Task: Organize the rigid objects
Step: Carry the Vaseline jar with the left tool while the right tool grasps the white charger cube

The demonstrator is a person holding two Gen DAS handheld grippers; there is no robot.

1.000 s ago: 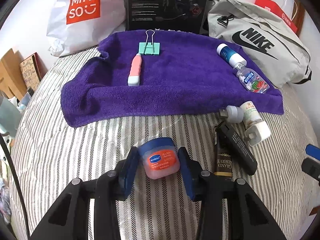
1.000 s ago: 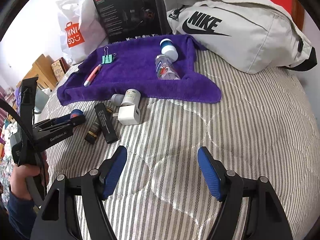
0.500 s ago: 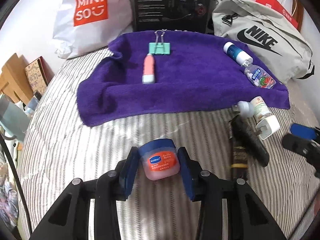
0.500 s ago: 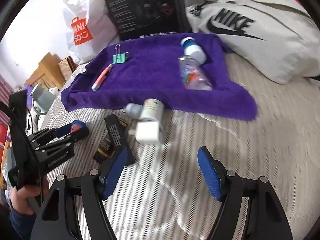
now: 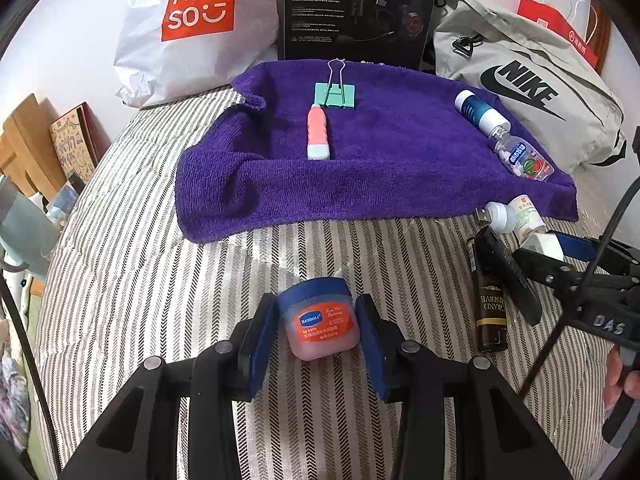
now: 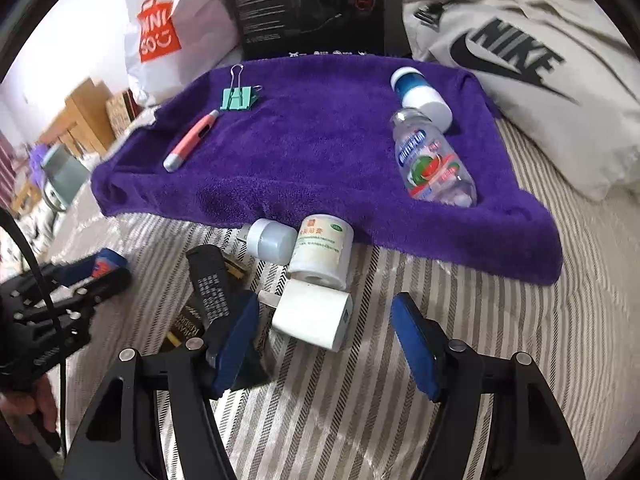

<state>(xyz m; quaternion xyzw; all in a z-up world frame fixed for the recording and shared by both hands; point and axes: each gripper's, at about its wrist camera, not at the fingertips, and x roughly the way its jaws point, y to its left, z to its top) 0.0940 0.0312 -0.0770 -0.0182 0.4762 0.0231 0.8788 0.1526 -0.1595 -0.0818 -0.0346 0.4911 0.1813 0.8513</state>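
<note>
My left gripper (image 5: pixel 317 338) is shut on a small lip balm jar (image 5: pixel 320 323) with a blue lid, held above the striped bed in front of the purple towel (image 5: pixel 360 168). The towel holds a pink pen-like tool (image 5: pixel 318 136), a green binder clip (image 5: pixel 335 94), a blue-white bottle (image 5: pixel 478 111) and a clear candy bottle (image 5: pixel 522 158). My right gripper (image 6: pixel 328 336) is open, its jaws on either side of a white charger plug (image 6: pixel 316 316). Behind the plug lie a white pill bottle (image 6: pixel 322 250) and a small USB light (image 6: pixel 266 240).
A black flat stick (image 6: pixel 212 284) and a dark lighter (image 5: pixel 490 308) lie left of the plug. A Miniso bag (image 5: pixel 192 20), black box (image 5: pixel 360 8) and Nike bag (image 5: pixel 528 84) line the back. Wooden furniture (image 5: pixel 24 148) stands off the bed's left.
My right gripper has moved forward and down until its open jaws flank the white plug. My left gripper has carried the lip balm jar to the left and slightly nearer the towel.
</note>
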